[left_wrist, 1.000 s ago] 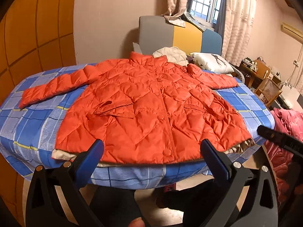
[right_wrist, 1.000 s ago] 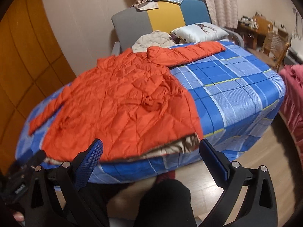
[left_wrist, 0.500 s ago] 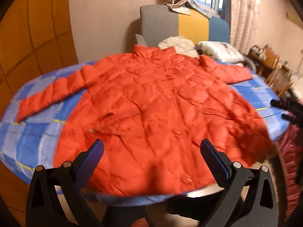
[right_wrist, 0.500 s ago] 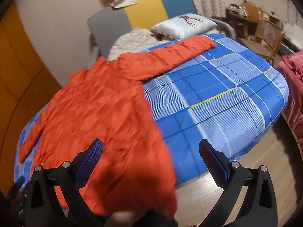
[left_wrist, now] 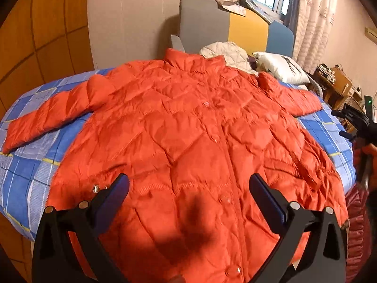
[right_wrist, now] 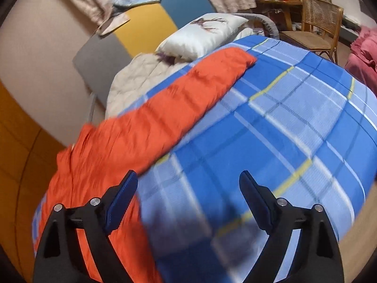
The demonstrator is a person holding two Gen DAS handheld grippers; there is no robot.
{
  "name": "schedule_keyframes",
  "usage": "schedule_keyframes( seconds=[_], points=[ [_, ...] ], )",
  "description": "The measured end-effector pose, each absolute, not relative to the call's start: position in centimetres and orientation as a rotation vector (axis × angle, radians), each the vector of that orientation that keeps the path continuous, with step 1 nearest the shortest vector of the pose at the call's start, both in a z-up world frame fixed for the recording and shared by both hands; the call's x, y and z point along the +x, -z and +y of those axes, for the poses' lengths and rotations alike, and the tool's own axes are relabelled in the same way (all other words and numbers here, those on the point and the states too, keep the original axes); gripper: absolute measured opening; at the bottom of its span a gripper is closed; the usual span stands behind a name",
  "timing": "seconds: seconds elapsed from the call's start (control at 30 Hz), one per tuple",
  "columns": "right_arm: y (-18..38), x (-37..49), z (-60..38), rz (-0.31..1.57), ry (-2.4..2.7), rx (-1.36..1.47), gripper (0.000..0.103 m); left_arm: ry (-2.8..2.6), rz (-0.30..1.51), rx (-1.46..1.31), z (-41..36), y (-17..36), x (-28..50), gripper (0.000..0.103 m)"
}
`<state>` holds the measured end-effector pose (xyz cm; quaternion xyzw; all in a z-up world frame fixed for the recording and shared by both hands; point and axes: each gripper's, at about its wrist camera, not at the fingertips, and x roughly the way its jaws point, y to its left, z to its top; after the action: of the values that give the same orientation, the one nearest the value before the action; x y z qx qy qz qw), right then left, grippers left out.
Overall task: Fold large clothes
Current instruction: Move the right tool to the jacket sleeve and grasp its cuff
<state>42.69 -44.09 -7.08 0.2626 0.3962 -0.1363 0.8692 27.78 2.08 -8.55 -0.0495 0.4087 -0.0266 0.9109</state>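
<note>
An orange quilted jacket (left_wrist: 188, 141) lies flat, front up, buttons closed, sleeves spread, on a blue plaid bed (left_wrist: 26, 155). My left gripper (left_wrist: 188, 188) is open and empty, hovering over the jacket's lower front. My right gripper (right_wrist: 188, 184) is open and empty above the bed (right_wrist: 294, 129), to the right of the jacket body (right_wrist: 94, 165); its right sleeve (right_wrist: 188, 94) stretches away ahead. The right gripper also shows at the right edge of the left wrist view (left_wrist: 353, 118).
A white pillow (left_wrist: 280, 68) and a beige quilted cloth (left_wrist: 226, 52) lie at the bed's head, before a grey, yellow and blue headboard (left_wrist: 235, 26). A wicker chair (right_wrist: 315, 26) and a pink heap (right_wrist: 362, 56) stand to the right. A wooden wall (left_wrist: 35, 35) is on the left.
Both grippers have moved forward and up over the bed. The left now hovers above the jacket's hem; the right has swung right, toward the right sleeve. Both stayed open.
</note>
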Motion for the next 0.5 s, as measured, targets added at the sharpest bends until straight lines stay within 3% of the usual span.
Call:
schedule_keyframes(
  seconds=[0.23,0.5],
  points=[
    [9.6,49.3,-50.7,0.809,0.376,0.661,0.074,0.001,0.85,-0.13,3.4,9.2,30.2,0.101],
    [12.3,54.0,-54.8,0.781,0.464,0.729,0.074,-0.028,0.893,-0.114,3.3,11.1,32.7,0.101]
  ],
)
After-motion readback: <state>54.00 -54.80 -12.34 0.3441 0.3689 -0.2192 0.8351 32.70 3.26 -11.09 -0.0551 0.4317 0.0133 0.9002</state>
